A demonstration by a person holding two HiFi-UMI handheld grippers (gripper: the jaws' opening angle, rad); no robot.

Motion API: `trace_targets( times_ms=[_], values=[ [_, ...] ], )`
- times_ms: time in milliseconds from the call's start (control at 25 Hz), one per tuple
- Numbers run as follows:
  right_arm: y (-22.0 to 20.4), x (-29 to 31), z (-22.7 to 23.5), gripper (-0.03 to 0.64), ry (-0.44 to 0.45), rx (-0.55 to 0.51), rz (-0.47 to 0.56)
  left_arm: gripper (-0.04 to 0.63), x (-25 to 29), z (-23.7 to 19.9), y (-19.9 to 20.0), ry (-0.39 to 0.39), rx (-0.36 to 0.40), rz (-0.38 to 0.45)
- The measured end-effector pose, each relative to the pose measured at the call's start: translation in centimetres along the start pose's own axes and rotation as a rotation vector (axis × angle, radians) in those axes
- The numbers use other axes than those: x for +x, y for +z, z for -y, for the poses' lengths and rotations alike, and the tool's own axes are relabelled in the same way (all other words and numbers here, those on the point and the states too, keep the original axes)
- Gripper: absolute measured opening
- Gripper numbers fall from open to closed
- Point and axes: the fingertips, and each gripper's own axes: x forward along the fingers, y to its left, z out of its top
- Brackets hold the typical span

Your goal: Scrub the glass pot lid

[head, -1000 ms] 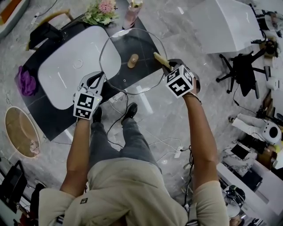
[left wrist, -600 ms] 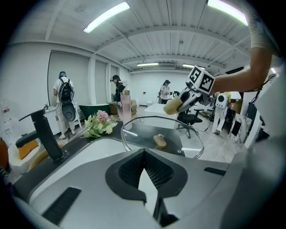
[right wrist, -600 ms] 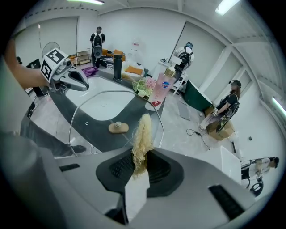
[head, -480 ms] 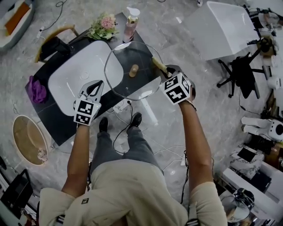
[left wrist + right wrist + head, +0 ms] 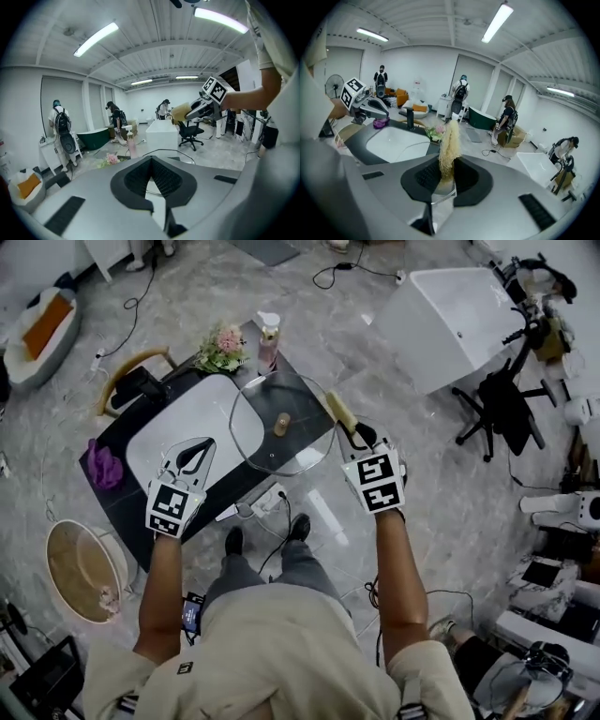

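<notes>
Glass pot lid (image 5: pixel 302 448) lies flat on the dark worktop (image 5: pixel 131 507), wooden knob (image 5: pixel 281 424) up, its left edge reaching over the white sink (image 5: pixel 178 427). No jaws are on it. The right gripper (image 5: pixel 354 435) has its jaws pinching a yellow sponge (image 5: pixel 339 411), which pokes forward to the lid's right rim; whether it touches the glass I cannot tell. The right gripper view shows the sponge (image 5: pixel 449 140) standing up between the dark pads. The left gripper (image 5: pixel 195 454) hangs over the sink, just left of the lid and apart from it, jaws pressed together at the tips with nothing between them. At the worktop's far end stand a soap bottle (image 5: pixel 269 338) and flowers (image 5: pixel 222 345); a purple cloth (image 5: pixel 103 465) sits at the left end.
</notes>
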Motion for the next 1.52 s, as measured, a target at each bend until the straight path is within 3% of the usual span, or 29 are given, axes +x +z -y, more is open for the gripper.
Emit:
trace_targets(
  times_ms=[200, 360, 520, 680, 760, 920, 1160, 1280, 1520],
  values=[
    [4.1, -6.7, 0.1, 0.057, -0.053, 0.103, 0.188, 0.014, -3.4, 0.1, 5.7, -0.031, 0.013, 0.093],
    [6.2, -12.0, -1.3, 0.057, -0.063, 0.197, 0.331, 0.014, -6.5, 0.7, 8.4, -0.062, 0.039, 0.14],
    [8.1, -16.4, -3.2, 0.055, -0.048, 0.221, 0.425, 0.014, -9.4, 1.1, 10.4, -0.074, 0.097, 0.178],
    [9.5, -19.4, -3.4, 0.054, -0.071, 0.21, 0.474, 0.014, -12.0, 1.2, 11.4, -0.079, -0.012, 0.152],
    [10.4, -20.7, -2.9, 0.054, -0.104, 0.204, 0.5, 0.014, -12.9, 0.7, 12.3, -0.078, -0.024, 0.177],
    [11.3, -21.9, -4.4, 0.052, -0.129, 0.174, 0.522, 0.014, -15.0, -0.3, 13.2, -0.07, 0.042, 0.254],
    [11.8, -20.6, -6.8, 0.048, -0.112, 0.129, 0.484, 0.014, -17.3, -1.2, 11.6, -0.046, 0.011, 0.251],
    [12.0, -20.1, -7.2, 0.044, -0.129, 0.093, 0.454, 0.014, -17.4, -1.3, 11.1, -0.048, 0.081, 0.254],
    [12.5, -20.2, -8.1, 0.044, -0.119, 0.073, 0.435, 0.015, -17.9, -0.9, 10.7, -0.067, 0.008, 0.265]
  ],
)
